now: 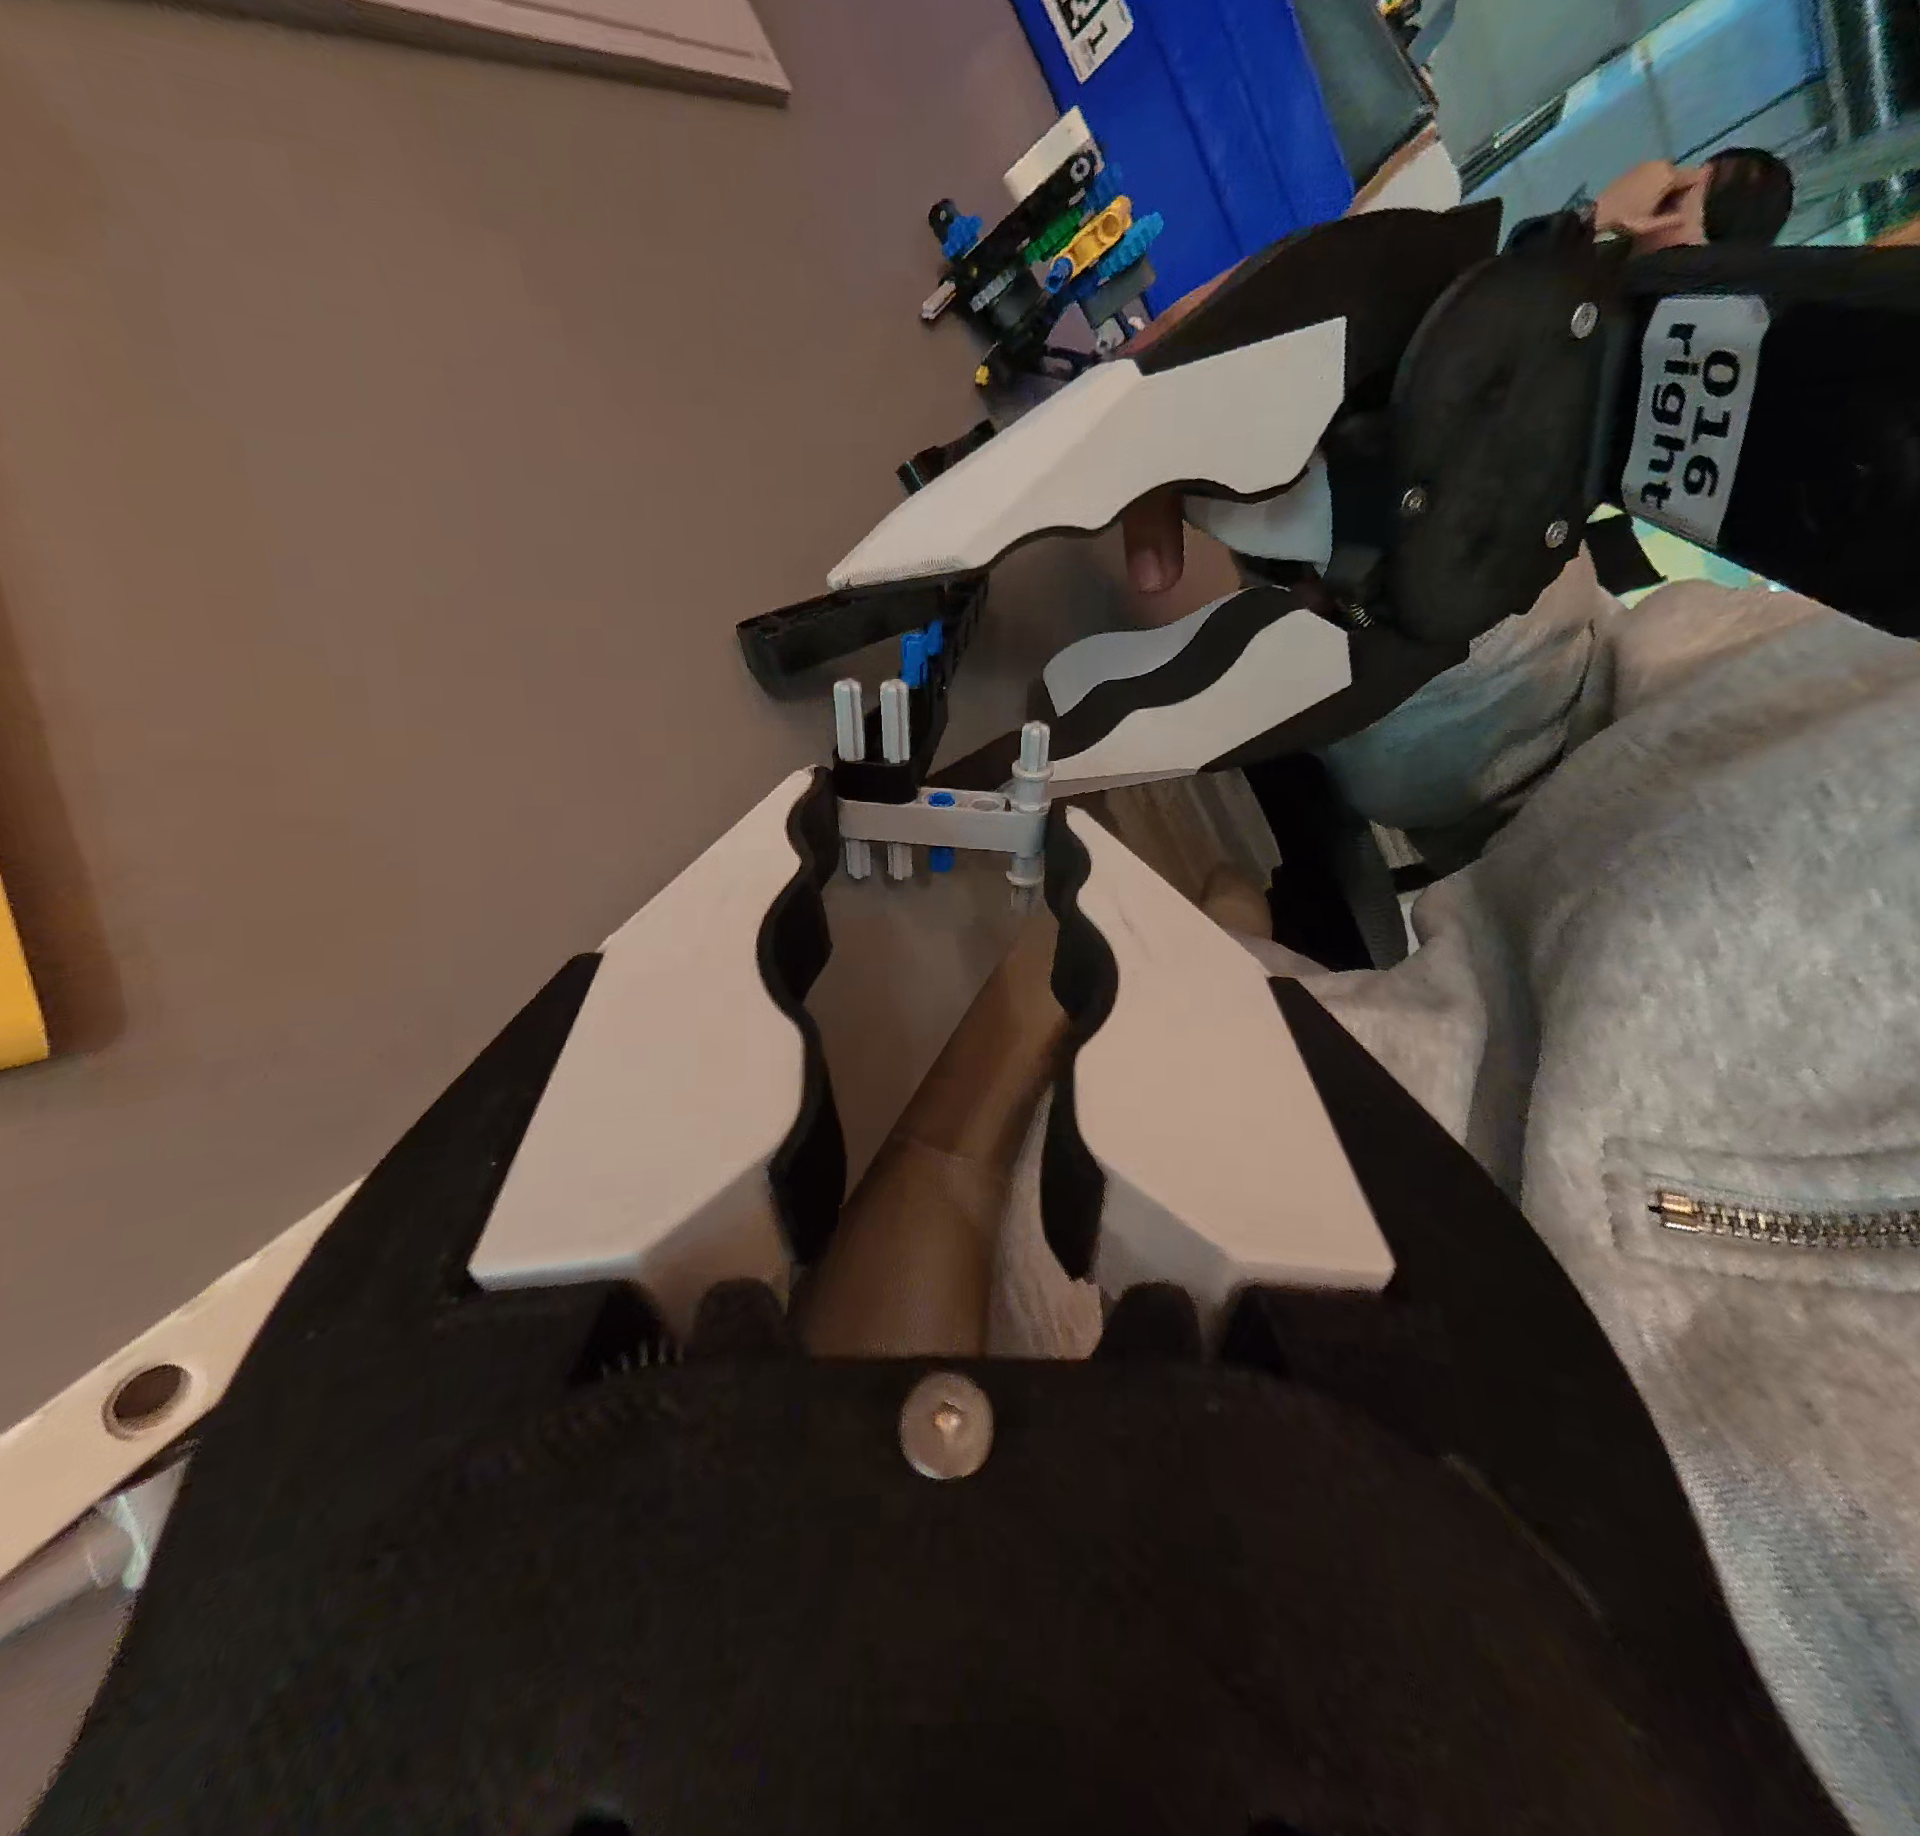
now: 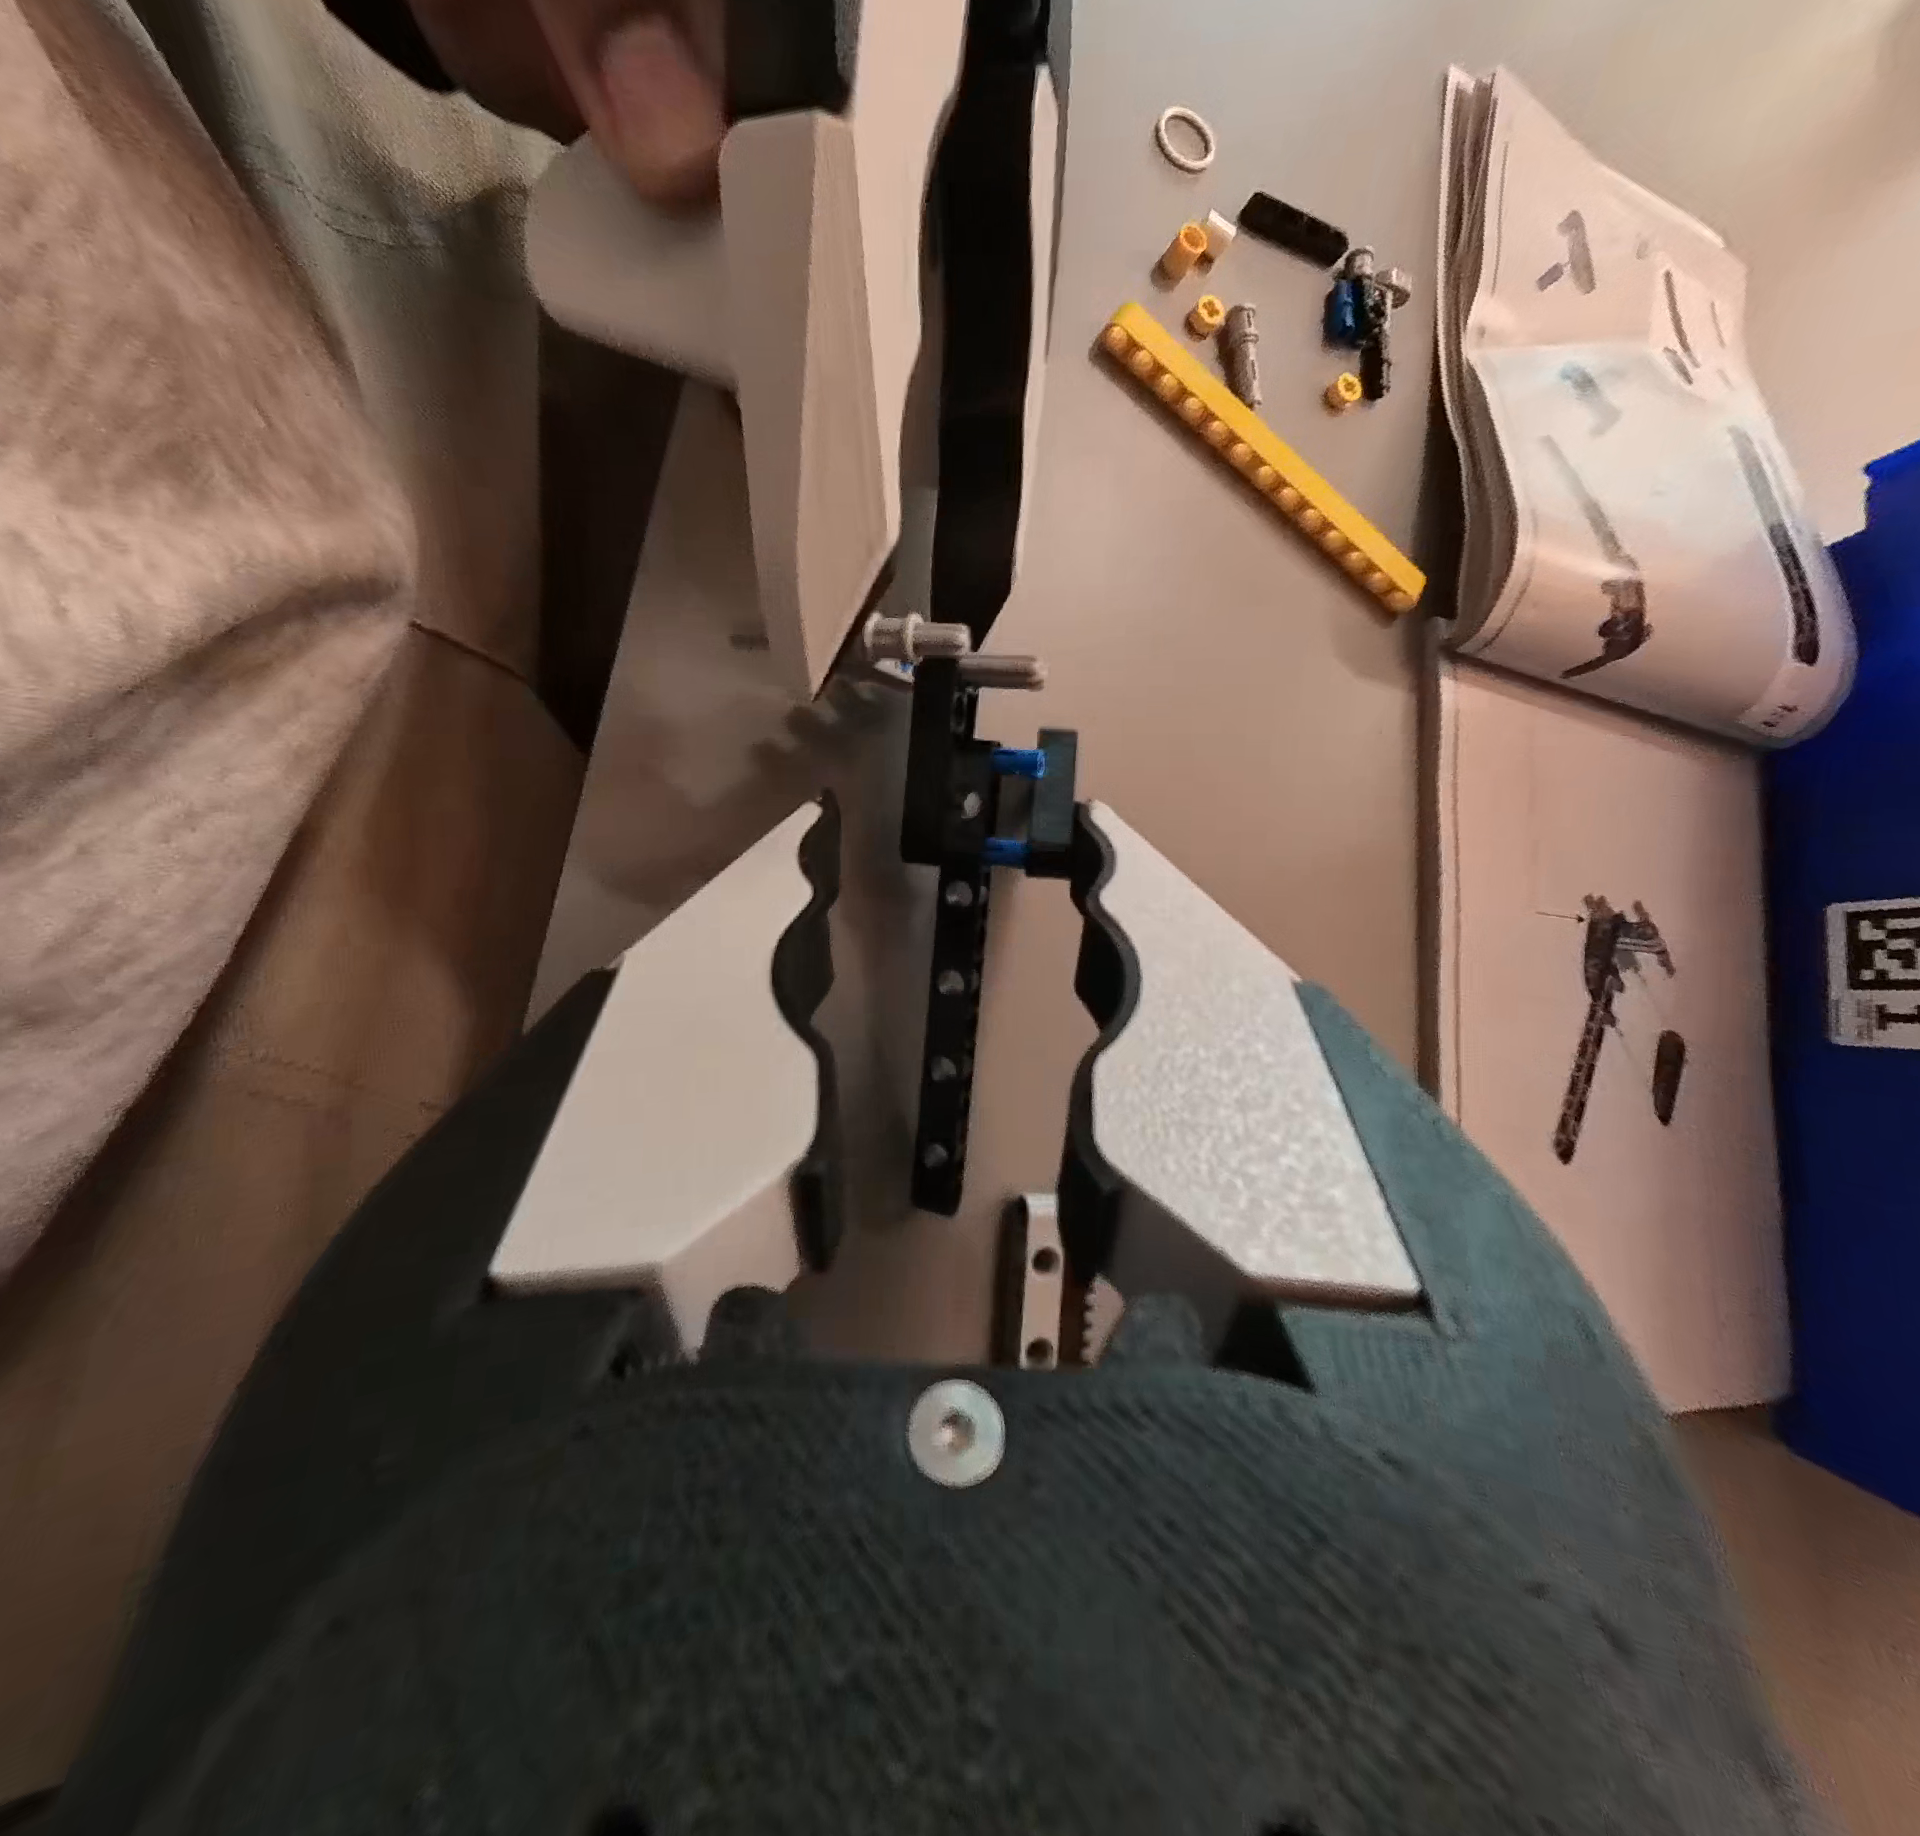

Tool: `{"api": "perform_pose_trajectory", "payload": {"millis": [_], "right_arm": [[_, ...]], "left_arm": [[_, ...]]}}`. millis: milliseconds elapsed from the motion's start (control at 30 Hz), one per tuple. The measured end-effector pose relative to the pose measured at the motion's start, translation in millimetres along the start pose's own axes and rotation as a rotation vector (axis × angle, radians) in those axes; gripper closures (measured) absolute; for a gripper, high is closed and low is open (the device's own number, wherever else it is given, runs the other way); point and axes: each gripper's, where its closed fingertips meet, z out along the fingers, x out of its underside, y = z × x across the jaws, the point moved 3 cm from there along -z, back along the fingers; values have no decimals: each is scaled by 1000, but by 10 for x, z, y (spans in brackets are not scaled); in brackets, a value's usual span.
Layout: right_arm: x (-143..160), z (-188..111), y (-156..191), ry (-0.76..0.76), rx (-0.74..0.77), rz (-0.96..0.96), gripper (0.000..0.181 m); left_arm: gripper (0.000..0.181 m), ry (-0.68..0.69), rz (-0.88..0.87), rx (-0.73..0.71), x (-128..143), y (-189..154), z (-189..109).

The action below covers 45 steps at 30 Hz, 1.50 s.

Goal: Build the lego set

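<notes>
Grey table (image 2: 1195, 747), blue bin (image 2: 1849, 1215) alongside

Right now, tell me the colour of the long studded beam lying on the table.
Yellow; the long beam shows best in the right wrist view.

Both grippers, the left gripper (image 1: 940, 830) and the right gripper (image 2: 951, 820), have black printed bodies, white wedge fingers with wavy black pads, and a silver screw. The person wears what looks like a grey fleece jacket (image 1: 1662, 1059) with a zip pocket.
</notes>
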Motion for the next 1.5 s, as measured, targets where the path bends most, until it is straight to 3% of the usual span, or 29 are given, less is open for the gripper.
{"api": "perform_pose_trajectory", "payload": {"millis": [333,533,633,733,1067,1200,1367,1500], "right_arm": [[43,1,-22,11,-61,77,126],[10,-208,-170,-61,-77,255,124],[15,-281,-292,-93,-65,423,134],[96,-202,-316,-29,-44,554,140],[109,80,-247,48,-92,526,157],[104,42,-306,18,-93,529,150],[-24,-165,-365,-146,-105,589,132],[23,-145,-223,-56,-27,493,120]], "left_arm": [[144,73,-60,13,24,3,1],[145,98,-87,49,31,1,-20],[144,111,-91,58,28,5,-15],[144,129,-92,64,27,7,-6],[144,187,-140,92,20,23,14],[144,223,-252,141,-14,41,-1],[144,266,-512,236,-73,75,-22],[144,296,-609,224,-106,89,-14]]}}
